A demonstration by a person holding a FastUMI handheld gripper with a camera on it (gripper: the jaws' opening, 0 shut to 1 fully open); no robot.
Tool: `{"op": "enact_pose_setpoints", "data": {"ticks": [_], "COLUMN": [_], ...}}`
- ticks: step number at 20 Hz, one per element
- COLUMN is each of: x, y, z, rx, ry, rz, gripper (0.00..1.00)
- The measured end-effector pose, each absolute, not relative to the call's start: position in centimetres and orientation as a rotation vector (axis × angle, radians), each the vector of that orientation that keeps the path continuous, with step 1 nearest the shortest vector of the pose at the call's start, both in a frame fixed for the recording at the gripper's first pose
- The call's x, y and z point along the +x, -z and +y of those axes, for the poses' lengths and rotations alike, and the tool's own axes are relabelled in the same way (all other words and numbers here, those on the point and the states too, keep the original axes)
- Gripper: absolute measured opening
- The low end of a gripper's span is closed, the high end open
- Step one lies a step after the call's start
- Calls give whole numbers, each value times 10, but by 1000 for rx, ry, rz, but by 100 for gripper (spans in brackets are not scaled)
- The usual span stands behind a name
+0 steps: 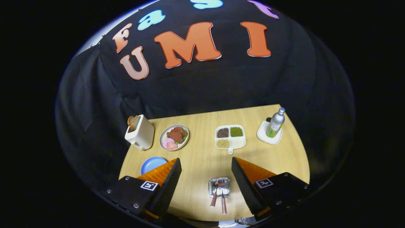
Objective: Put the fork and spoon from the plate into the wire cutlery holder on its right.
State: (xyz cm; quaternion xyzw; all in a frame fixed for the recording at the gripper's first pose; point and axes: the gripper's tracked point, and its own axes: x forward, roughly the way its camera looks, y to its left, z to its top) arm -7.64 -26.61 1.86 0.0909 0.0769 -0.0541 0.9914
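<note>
— Tongs (206, 159) spread wide, clenched on nothing, hanging high over the table (196, 158).

— And the cutlery?

— Lower middle of the picture, between the two fingers: small shiny plate (209, 188), fork and spoon (223, 204) lying side by side on it, ribbed handles sticking out over the near rim. Too small to tell which is which.

— Step in hand, then?

— Judging by that: lining up for a pick, both pieces waiting on the plate. Calls for dropping straight down, narrowing the gap, pinching a single handle at its free end. Handles nearly touching, so some risk of catching both or nudging one off.

— Anything in the way?

— Nothing between fingers and plate. Blue dish (152, 164) just beyond the left finger, lower left. Farther back, left to right across the middle of the picture: white toaster (140, 133) with bread in it, plate of food (174, 136), divided tray (230, 136) of grains, silver bottle (276, 122) on a white coaster (263, 135). All well apart from the plate.
</note>
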Motion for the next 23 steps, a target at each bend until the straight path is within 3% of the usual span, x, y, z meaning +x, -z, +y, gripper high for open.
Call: {"op": "enact_pose_setpoints", "data": {"ticks": [12, 23], "x": [-135, -181], "y": [-129, -161], "z": [-274, -268], "rx": [-9, -46], "ry": [266, 304], "rz": [-466, -660], "gripper": [98, 98]}}
